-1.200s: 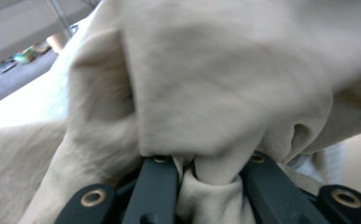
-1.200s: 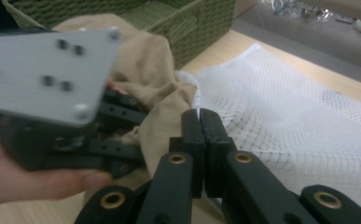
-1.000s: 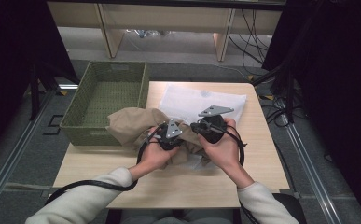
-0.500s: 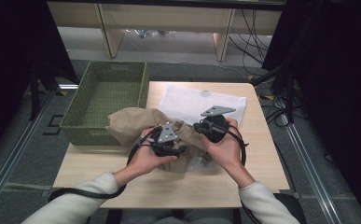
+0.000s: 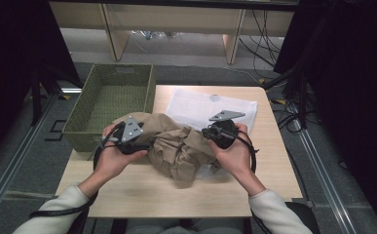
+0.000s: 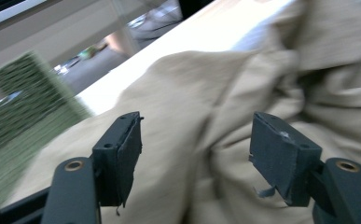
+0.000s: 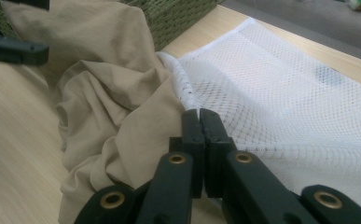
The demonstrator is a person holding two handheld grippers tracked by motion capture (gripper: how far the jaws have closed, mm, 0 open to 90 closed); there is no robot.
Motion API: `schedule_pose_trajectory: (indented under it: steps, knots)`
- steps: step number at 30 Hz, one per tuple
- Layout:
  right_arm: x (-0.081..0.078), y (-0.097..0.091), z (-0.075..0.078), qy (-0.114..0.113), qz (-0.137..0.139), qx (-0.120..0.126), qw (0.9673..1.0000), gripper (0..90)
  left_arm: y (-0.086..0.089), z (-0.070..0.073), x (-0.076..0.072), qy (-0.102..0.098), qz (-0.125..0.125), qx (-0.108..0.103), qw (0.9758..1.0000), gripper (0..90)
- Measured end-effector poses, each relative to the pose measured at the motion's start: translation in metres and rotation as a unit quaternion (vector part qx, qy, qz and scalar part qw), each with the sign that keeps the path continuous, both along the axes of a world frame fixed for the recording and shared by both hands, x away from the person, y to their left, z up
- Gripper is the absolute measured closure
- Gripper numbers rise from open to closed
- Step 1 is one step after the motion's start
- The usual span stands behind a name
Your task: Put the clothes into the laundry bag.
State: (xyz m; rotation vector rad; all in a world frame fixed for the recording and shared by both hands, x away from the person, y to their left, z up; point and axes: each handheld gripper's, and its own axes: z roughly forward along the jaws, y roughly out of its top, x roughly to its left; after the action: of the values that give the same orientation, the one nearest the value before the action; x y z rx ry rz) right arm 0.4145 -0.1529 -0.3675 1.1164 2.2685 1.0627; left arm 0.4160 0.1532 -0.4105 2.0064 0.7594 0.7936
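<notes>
1. Using the tan garment (image 5: pixel 176 146) as the anchor, since everything sits around it: it's crumpled in a heap on the wooden table (image 5: pixel 142 195), toward the person's side, roughly mid-table.
2. The left gripper (image 5: pixel 144 141) is at the garment's left edge. The left hand (image 5: pixel 110 156) wraps it from below and the forearm comes in from the bottom left at a slant. The grey plate on top tilts up.
3. In the left gripper view its jaws stand wide apart, having just been opening. The tan cloth lies behind and between the pads (image 6: pixel 127 149), but they aren't pressing on it.
4. The right gripper (image 5: pixel 206 132) is at the garment's right edge, pointing in toward the cloth. The right hand (image 5: pixel 235 151) cups it and the forearm runs in from the bottom right.
5. In the right gripper view its jaws are pressed together, pinching the rim of the white mesh laundry bag (image 7: pixel 281 93) right where the tan cloth meets it.
6. The mesh bag spreads flat behind and to the right of the garment, partly tucked under it.
7. A green woven basket (image 5: pixel 86 109) sits behind and to the left of the garment, off the table's left edge, with the cloth's corner touching its rim.
</notes>
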Motion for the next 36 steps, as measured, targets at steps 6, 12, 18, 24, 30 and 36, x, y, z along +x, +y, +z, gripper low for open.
schedule_pose_trajectory:
  steps: [6, 12, 18, 24, 30, 36]
  knots:
    - [0.002, 0.0, -0.001, -0.006, 0.017, -0.005, 0.9998, 90.0, -0.002, -0.007, 0.011, -0.011, 0.004, 0.067, 0.9977, 32.9]
    - [0.002, 0.001, -0.001, 0.0, 0.015, 0.001, 0.9999, 90.0, -0.021, -0.015, 0.017, -0.016, -0.036, 0.123, 0.9916, 34.8]
    - [0.002, 0.0, -0.001, -0.006, 0.022, -0.002, 0.9997, 90.0, -0.032, -0.023, 0.029, -0.02, -0.035, 0.165, 0.9854, 48.3]
    - [0.001, 0.002, -0.002, 0.005, 0.013, 0.003, 0.9999, 90.0, -0.04, -0.022, 0.034, -0.01, -0.02, 0.193, 0.981, 76.2]
    - [-0.001, 0.002, 0.0, 0.015, -0.001, 0.005, 0.9999, 90.0, -0.042, -0.015, 0.03, 0.034, -0.021, 0.133, 0.9903, 88.9]
    - [0.0, 0.001, 0.0, 0.011, -0.006, 0.004, 0.9999, 90.0, -0.056, 0.004, 0.005, 0.086, -0.102, 0.005, 0.991, 89.2]
